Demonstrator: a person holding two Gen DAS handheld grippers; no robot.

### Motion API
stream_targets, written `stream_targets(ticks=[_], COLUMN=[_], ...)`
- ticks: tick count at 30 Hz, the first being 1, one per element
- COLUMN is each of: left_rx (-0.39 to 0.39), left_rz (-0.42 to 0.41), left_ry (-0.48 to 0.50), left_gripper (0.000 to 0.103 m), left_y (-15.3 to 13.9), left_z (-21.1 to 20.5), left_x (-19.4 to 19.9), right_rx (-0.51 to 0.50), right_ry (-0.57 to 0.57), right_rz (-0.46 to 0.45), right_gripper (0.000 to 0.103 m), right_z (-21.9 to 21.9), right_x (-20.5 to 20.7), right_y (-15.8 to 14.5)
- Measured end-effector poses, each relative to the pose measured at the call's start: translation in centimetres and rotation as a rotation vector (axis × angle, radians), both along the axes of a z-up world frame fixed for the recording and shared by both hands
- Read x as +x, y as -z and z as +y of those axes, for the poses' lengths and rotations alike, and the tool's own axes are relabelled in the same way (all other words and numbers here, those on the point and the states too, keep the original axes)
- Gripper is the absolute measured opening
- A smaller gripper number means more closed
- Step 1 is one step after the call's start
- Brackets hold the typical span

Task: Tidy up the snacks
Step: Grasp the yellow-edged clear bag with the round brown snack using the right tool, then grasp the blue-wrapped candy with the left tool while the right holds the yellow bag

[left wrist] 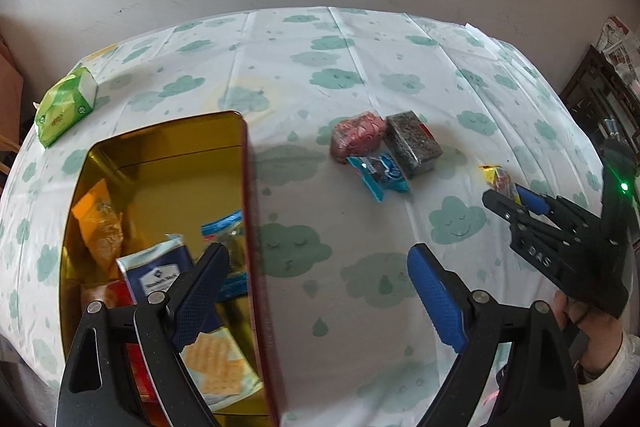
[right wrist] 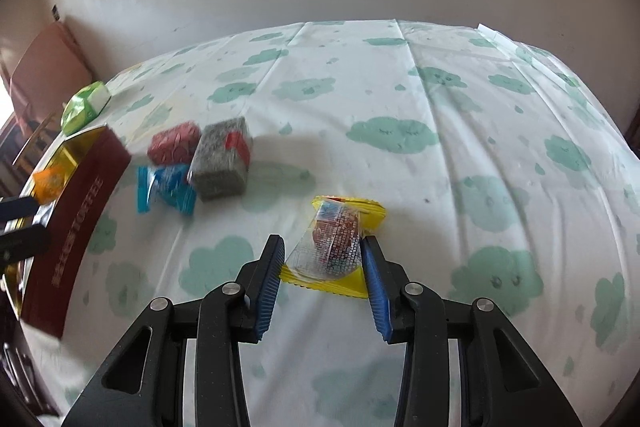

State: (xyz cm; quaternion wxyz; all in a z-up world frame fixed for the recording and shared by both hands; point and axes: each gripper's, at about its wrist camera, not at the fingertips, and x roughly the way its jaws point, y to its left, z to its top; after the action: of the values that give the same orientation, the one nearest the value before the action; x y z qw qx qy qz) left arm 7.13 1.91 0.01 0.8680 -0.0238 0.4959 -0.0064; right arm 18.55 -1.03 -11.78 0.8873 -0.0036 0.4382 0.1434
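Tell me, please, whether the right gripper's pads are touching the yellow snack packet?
Touching. The right wrist view shows the right gripper with both blue pads against the yellow snack packet's sides.

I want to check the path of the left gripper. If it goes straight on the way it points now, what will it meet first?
Probably the bare tablecloth, just right of the tin's side wall. The open left gripper holds nothing. The blue packet lies farther on. Depth is hard to judge here.

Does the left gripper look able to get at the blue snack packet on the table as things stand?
Probably yes: the left gripper is open and empty, and only bare tablecloth lies between it and the blue snack packet; the tin stands off to its side.
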Motion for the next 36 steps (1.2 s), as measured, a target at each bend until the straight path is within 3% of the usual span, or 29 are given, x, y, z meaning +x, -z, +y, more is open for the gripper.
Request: stream_targets(ticks=[7,11,16,19,26,36], left_rx=[0.0,0.001,0.003,0.005,0.011,-0.046], left_rz=[0.014,0.019,0.02,0.02,0.023,0.021], left_ry=[0.007,0.0,-0.003,-0.005,-0.017,-0.009], left_gripper=[0.089,0.089,0.089,0.089,0.089,0.087], left_y=[0.4,0.6,0.7,0.8,1.2,1.6], left_z=[-0.9,-1.0,-0.9,-0.9,-0.9,-1.5], left_x=[0.8,1.2,1.3,1.5,2.3,3.2], right_rx=[0.015,0.06,0.071,0.077,0.049,0.013], right_ry=[-0.023,-0.023,0.001,0.01,0.018,-0.027], right_rz=[0.019,0.034,0.025,0.031,0.02,-0.007], right_gripper=[0.043,0.064,0.065,0.062,0.037,0.034], right_z=[-0.9,-1.0,-1.3,-1.3,-0.9,-1.2], right_x=[-1.1,-1.5,-1.5,-0.8,0.3,-0.4], right_y=[0.1,0.1,-0.2,-0.1,0.1,0.2])
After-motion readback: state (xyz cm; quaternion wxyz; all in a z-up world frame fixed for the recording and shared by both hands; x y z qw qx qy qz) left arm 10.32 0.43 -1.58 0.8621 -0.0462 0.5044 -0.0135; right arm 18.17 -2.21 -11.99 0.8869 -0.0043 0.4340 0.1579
